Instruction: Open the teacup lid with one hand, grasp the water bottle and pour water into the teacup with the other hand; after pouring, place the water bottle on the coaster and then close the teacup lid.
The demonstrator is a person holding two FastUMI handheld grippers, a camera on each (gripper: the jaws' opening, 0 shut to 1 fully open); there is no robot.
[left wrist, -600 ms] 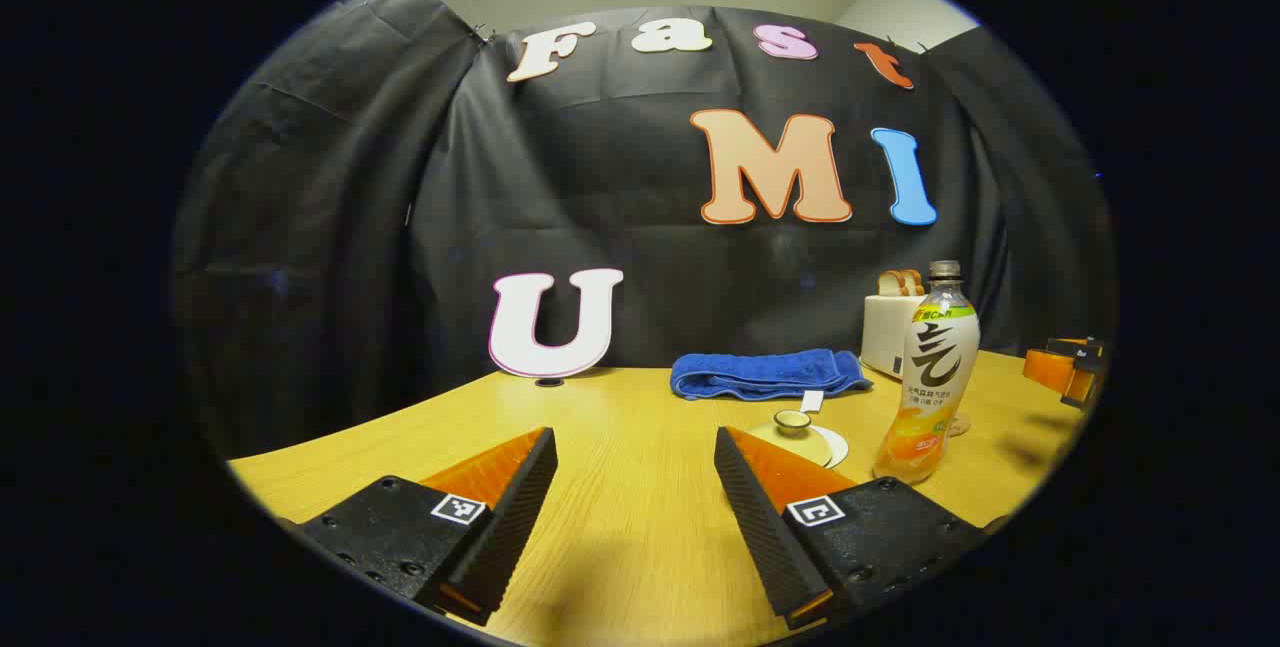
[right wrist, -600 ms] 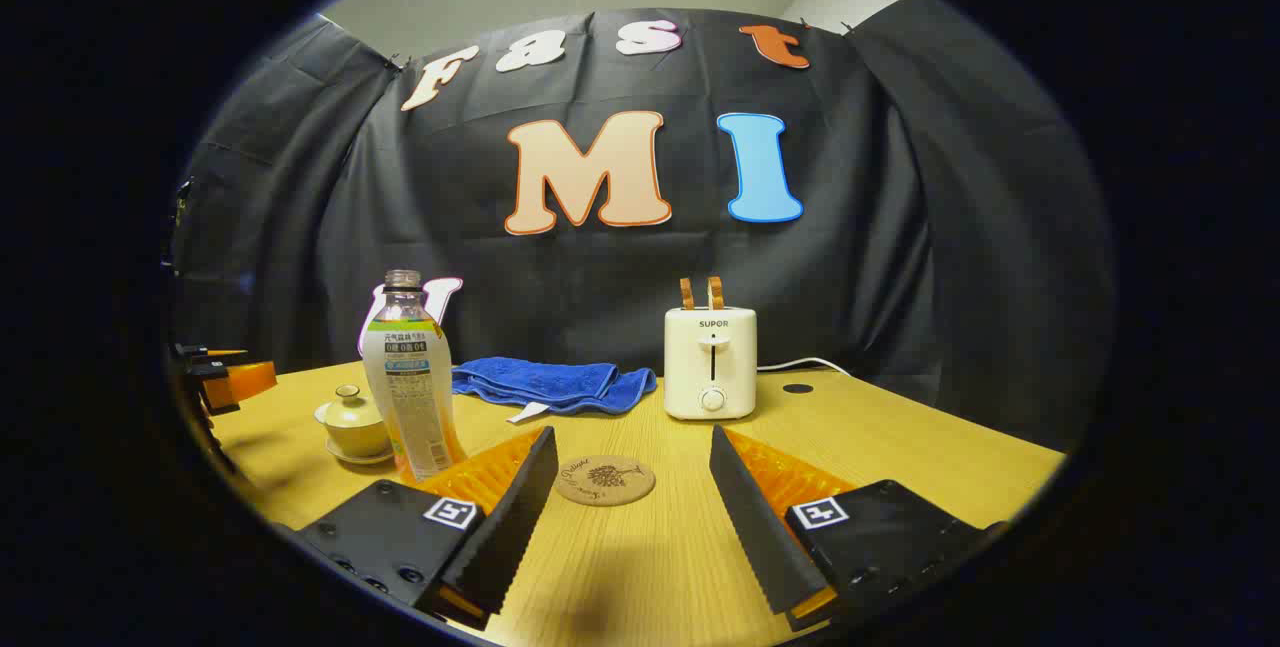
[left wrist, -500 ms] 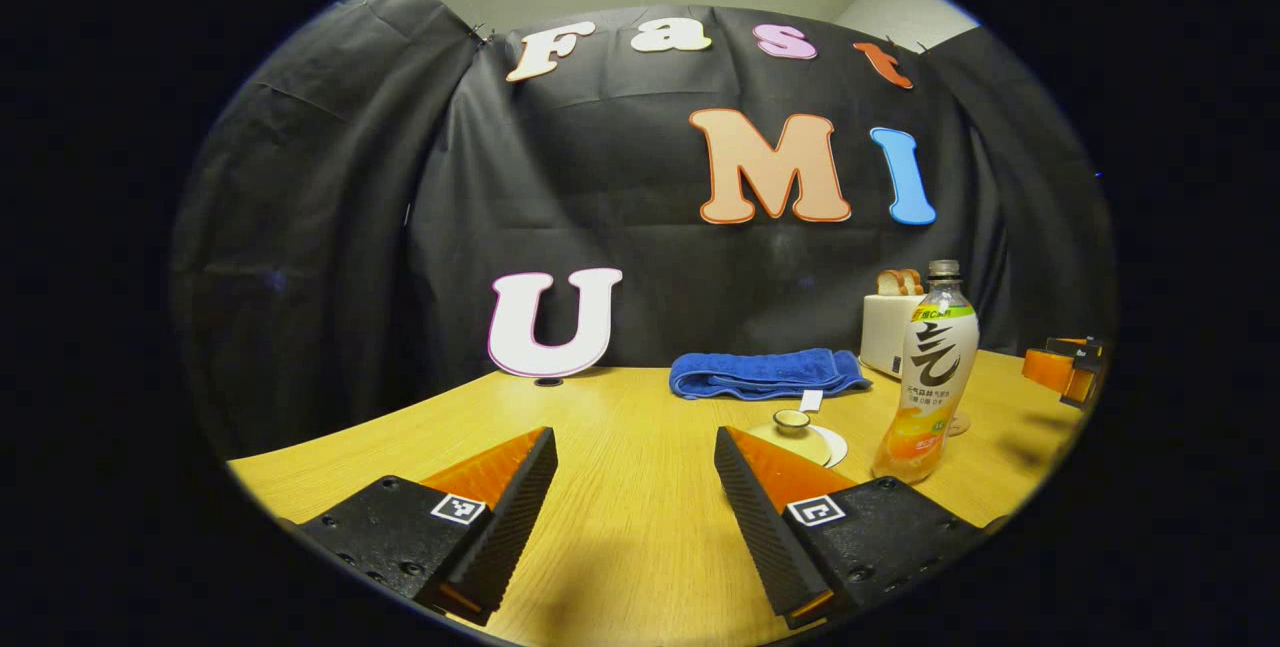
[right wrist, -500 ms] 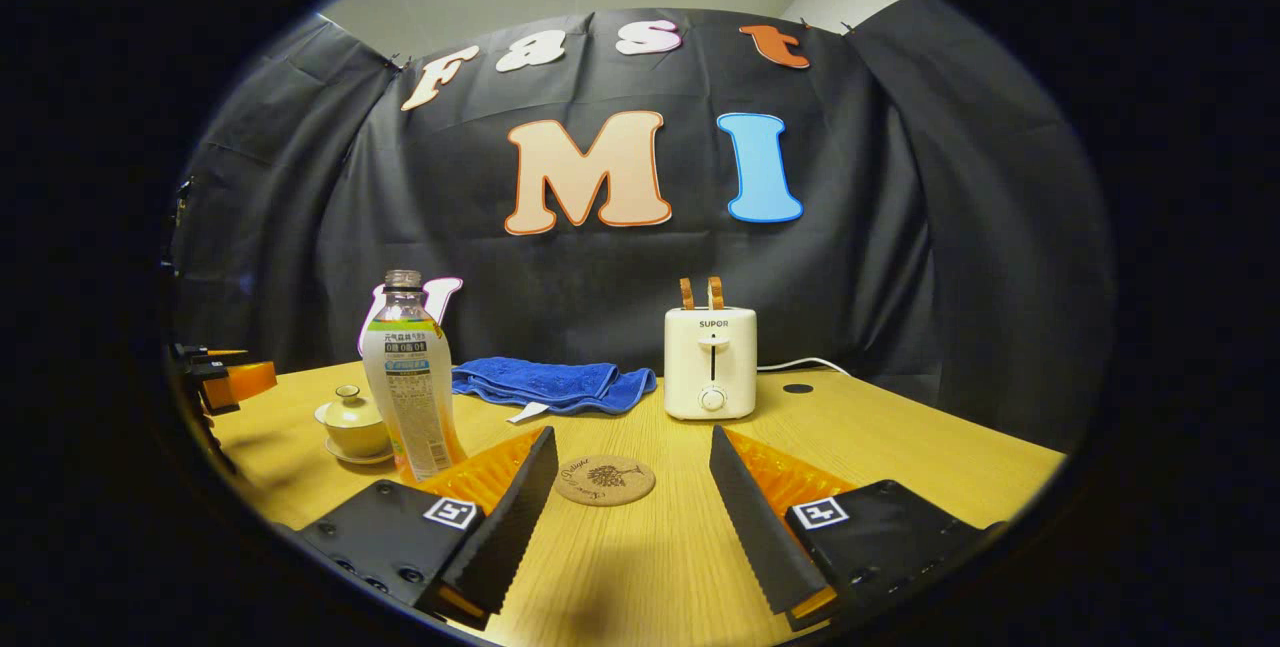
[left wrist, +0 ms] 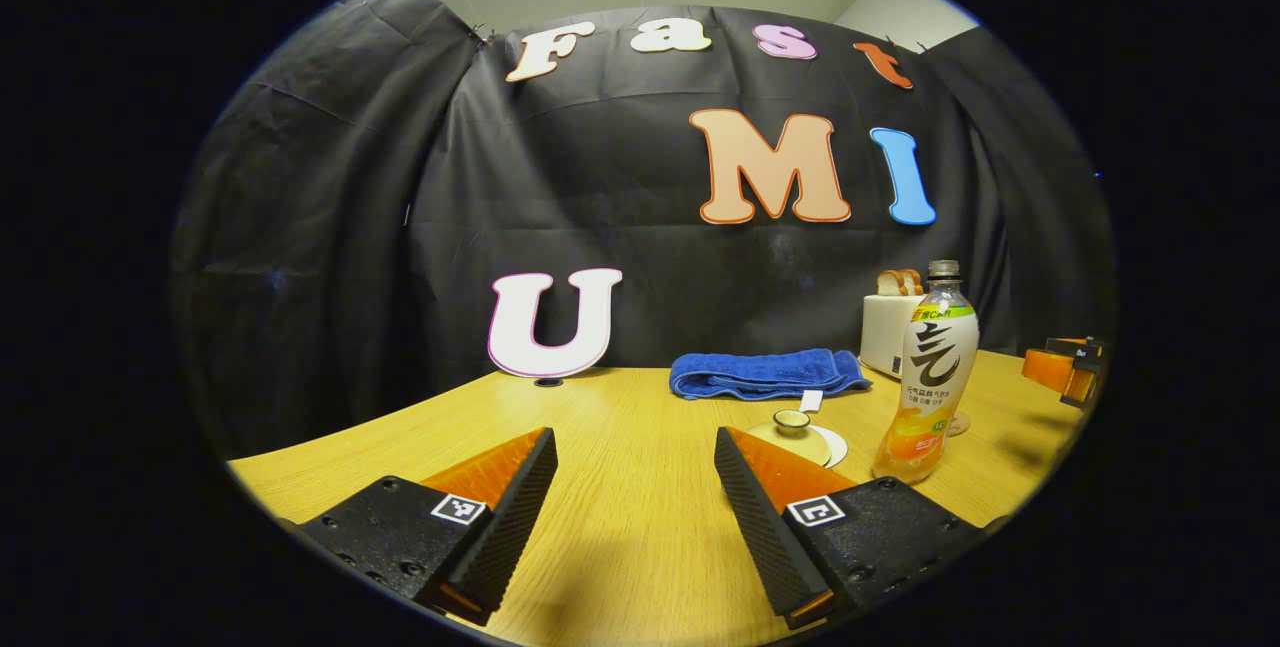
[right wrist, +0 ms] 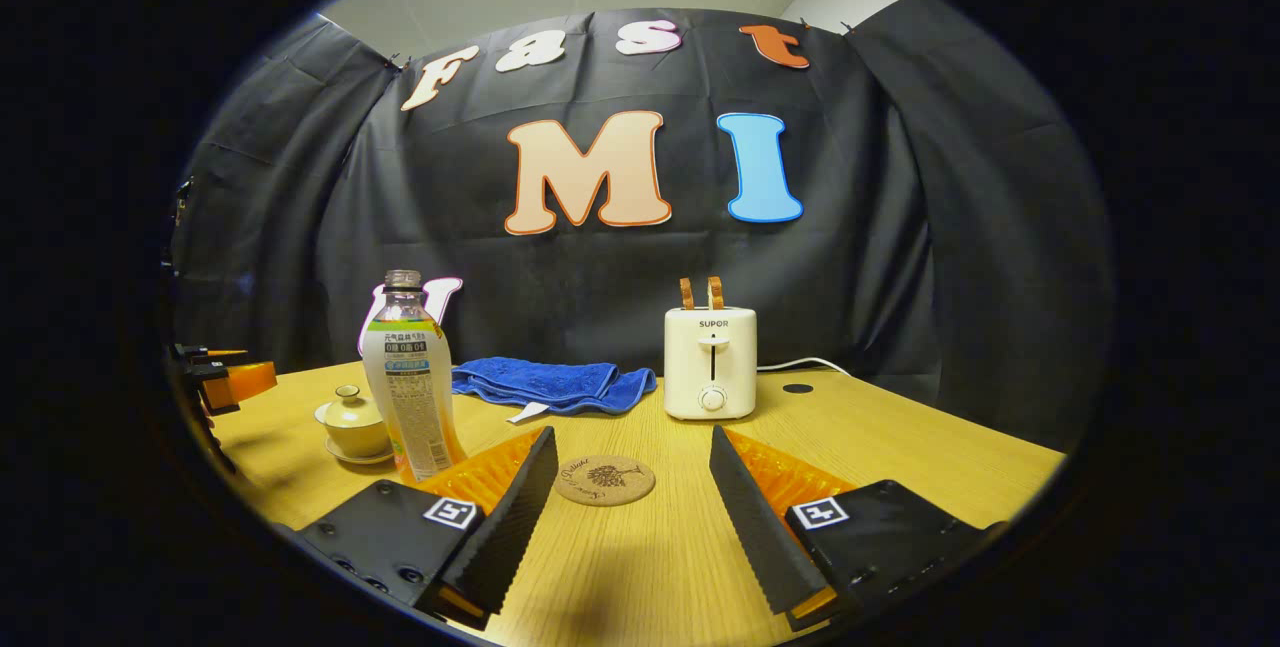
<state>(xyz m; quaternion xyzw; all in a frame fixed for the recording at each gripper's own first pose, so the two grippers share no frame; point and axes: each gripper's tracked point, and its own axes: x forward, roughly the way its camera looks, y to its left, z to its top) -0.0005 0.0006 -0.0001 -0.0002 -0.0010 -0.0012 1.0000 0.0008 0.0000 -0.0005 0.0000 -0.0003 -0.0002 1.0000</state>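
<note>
Ahead of my left gripper (left wrist: 635, 487), its fingers spread and holding nothing over the table (left wrist: 620, 547), the lidded teacup (left wrist: 792, 424) sat just right of them, the bottle (left wrist: 925, 377) farther right. My right gripper (right wrist: 632, 492) also gaped empty: teacup (right wrist: 355, 422) and bottle (right wrist: 408, 377) to its left, coaster (right wrist: 604, 479) between the fingers, toaster (right wrist: 710, 347) beyond.

Bare table (right wrist: 640, 567) up to coaster (right wrist: 604, 479)

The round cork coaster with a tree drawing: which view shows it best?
The right gripper view: the round cork coaster lies whole between the open fingers. In the left gripper view only its edge peeks from behind the plastic drink bottle.
</note>
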